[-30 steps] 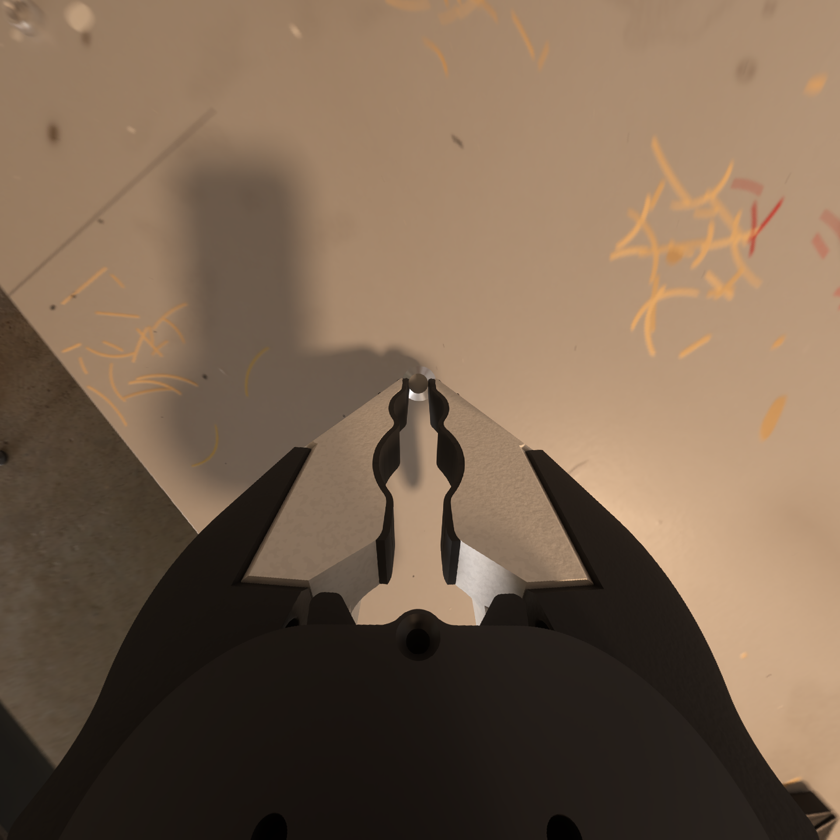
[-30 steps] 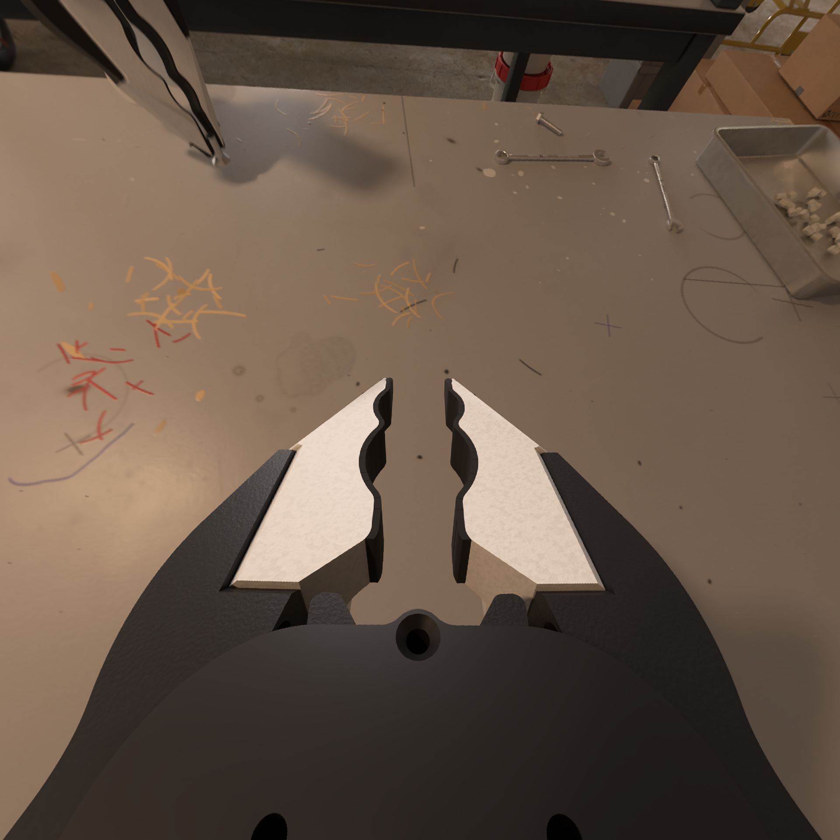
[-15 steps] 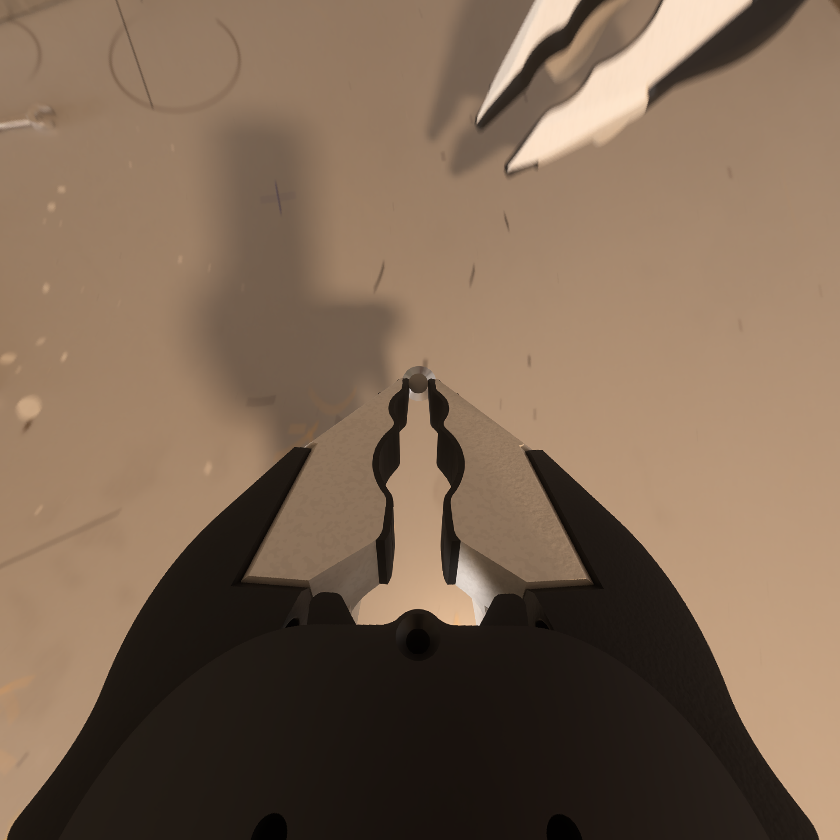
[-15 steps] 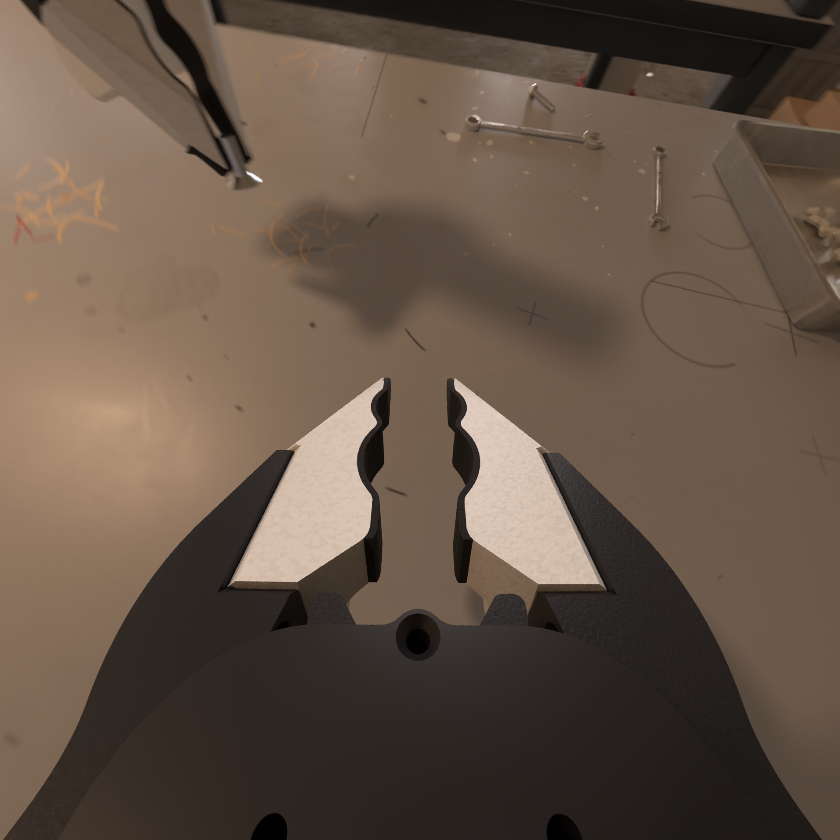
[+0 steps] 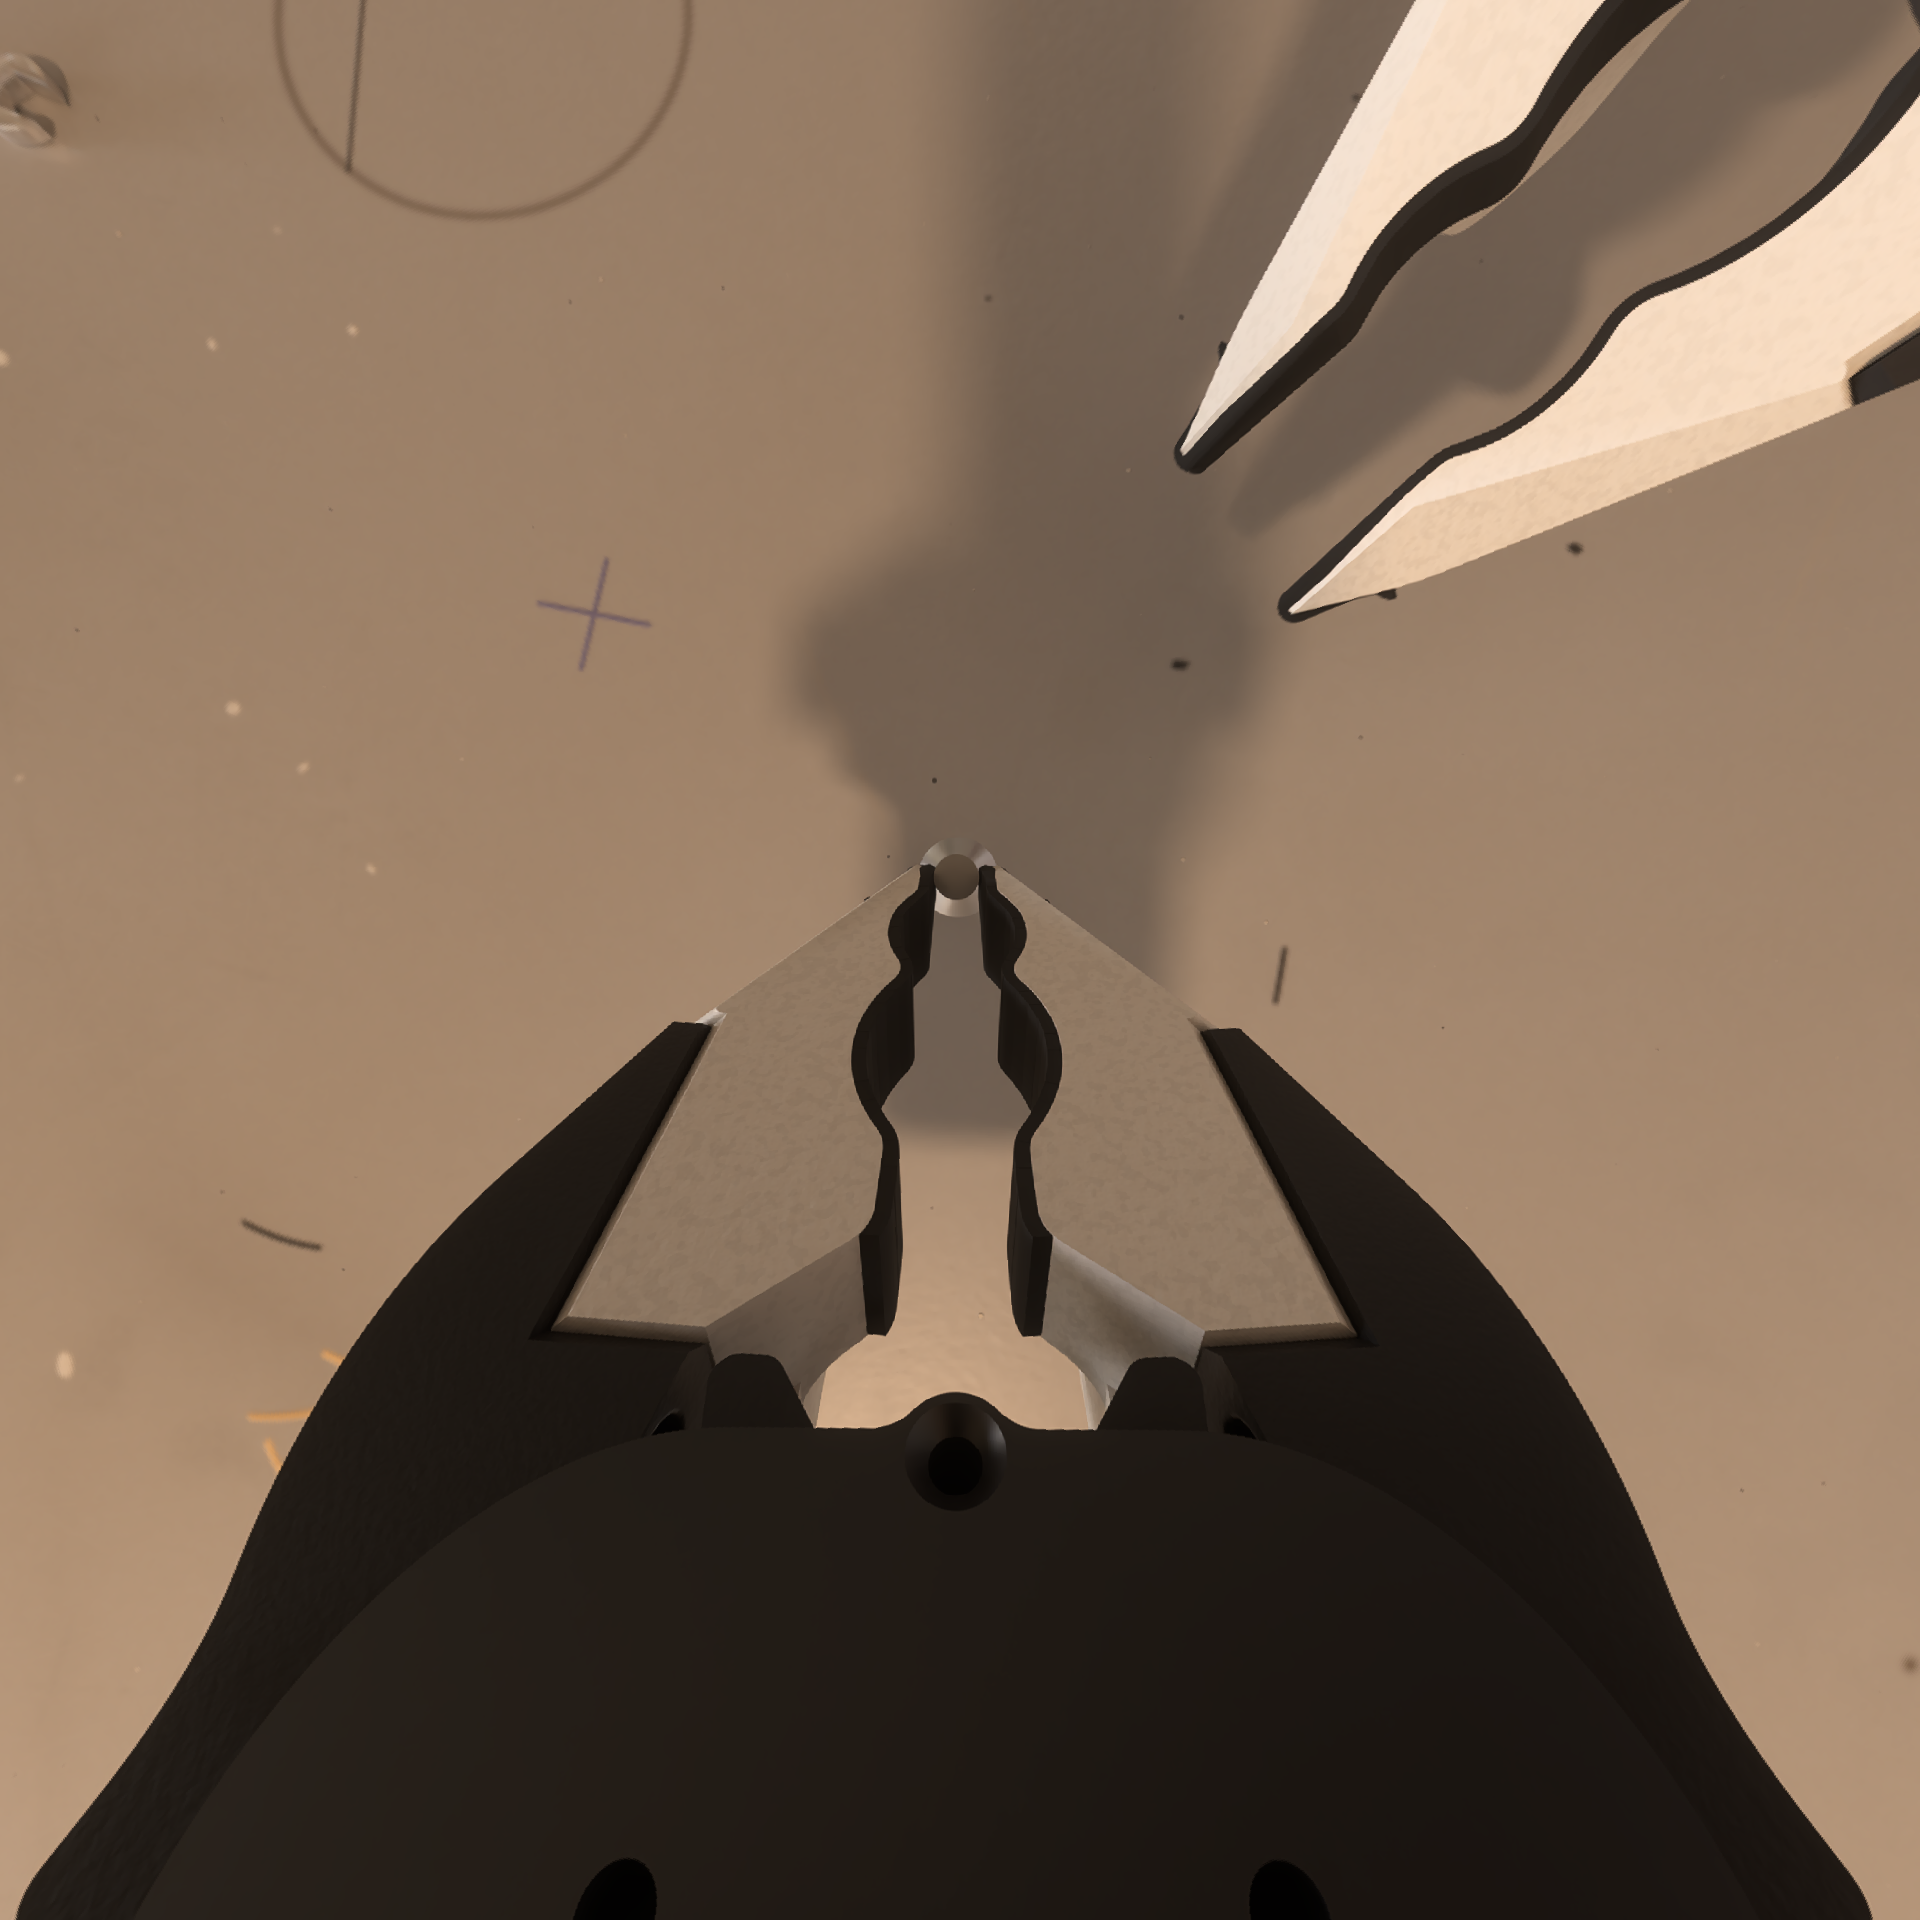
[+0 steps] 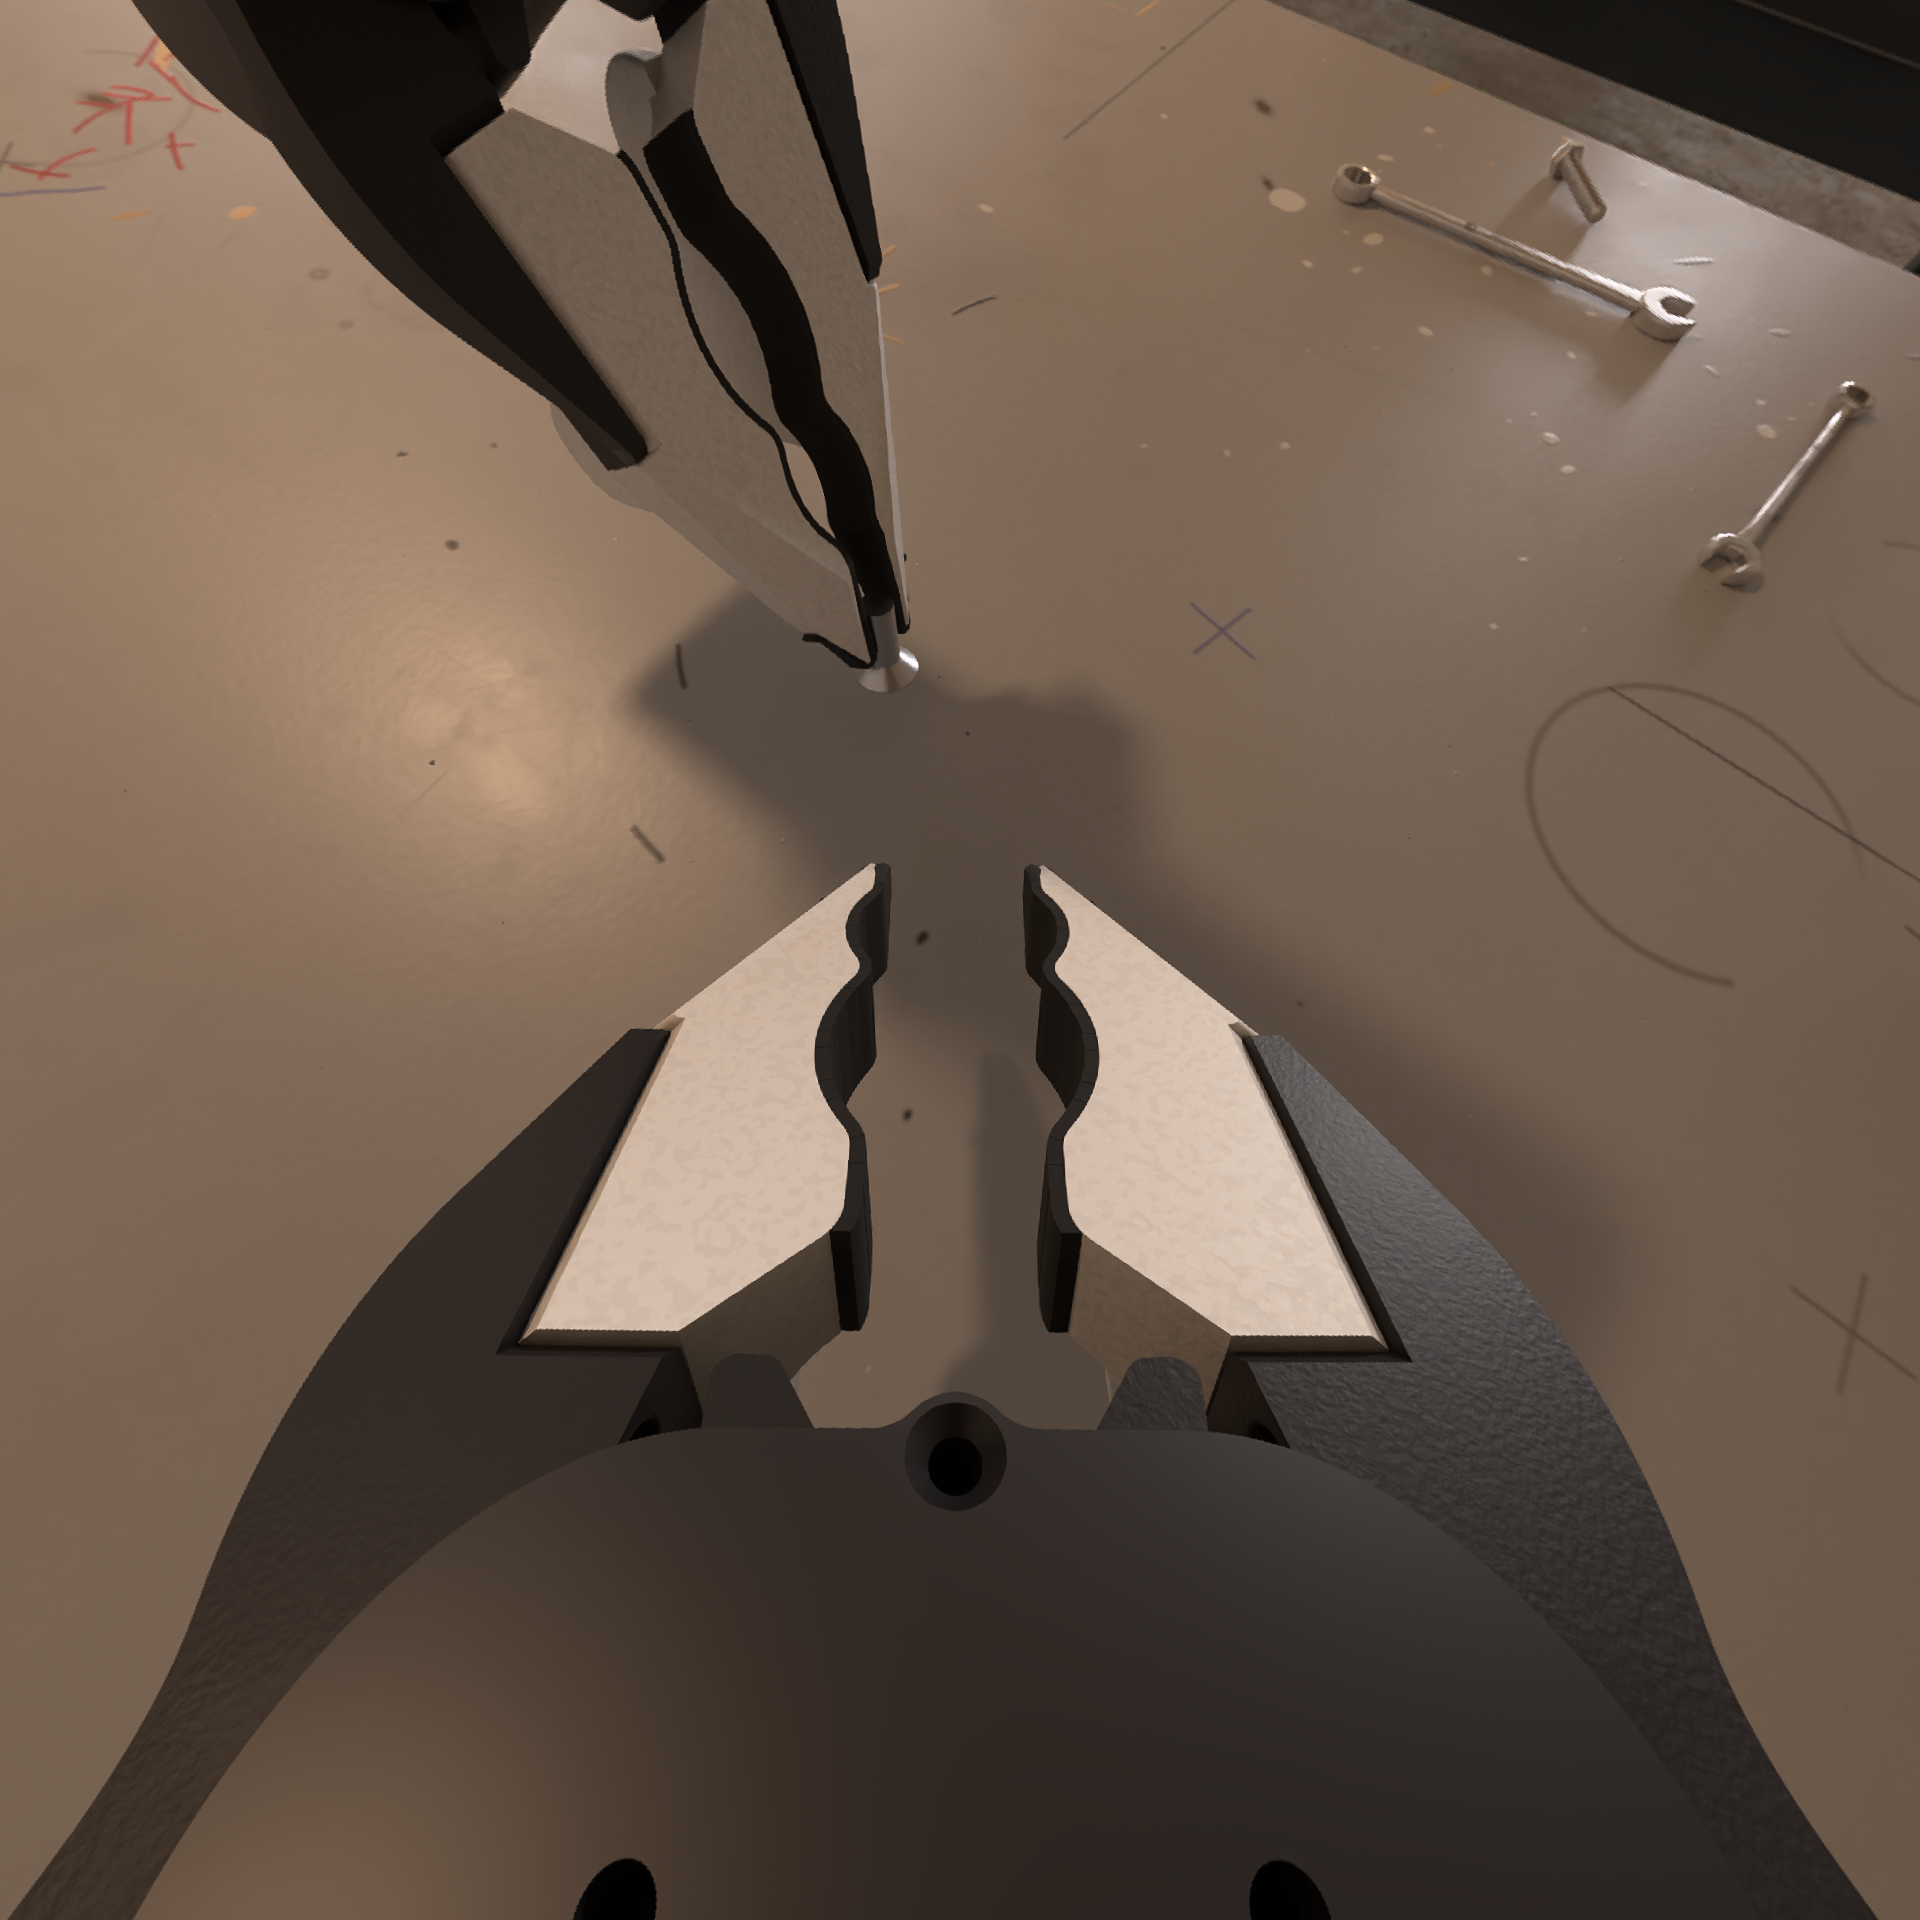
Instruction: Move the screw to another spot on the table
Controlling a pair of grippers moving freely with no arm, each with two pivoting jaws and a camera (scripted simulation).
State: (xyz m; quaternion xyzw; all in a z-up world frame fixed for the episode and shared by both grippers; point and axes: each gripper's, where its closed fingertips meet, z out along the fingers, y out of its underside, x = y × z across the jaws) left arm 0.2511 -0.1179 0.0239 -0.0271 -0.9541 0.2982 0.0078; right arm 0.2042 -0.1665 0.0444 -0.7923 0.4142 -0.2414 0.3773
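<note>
My left gripper (image 5: 957, 871) is shut on a small silver screw (image 5: 957, 875), pinched at the very fingertips. In the right wrist view the left gripper (image 6: 881, 623) points down and the screw (image 6: 889, 665) hangs head-down, its head at or just above the brown table (image 6: 312, 727); I cannot tell if it touches. My right gripper (image 6: 956, 883) is open and empty, a short way in front of the screw. Its fingers also show in the left wrist view (image 5: 1236, 530) at the upper right.
Two wrenches (image 6: 1512, 249) (image 6: 1787, 488) and a bolt (image 6: 1579, 179) lie at the table's far right. Pencil circles (image 6: 1714, 821) (image 5: 478, 104) and cross marks (image 6: 1223, 631) (image 5: 592, 615) are drawn on the table. The table's far edge (image 6: 1662, 125) runs at the upper right.
My left gripper has carried the screw to the right and lower, close to the table near the cross mark. My right gripper has moved nearer to it and stayed open.
</note>
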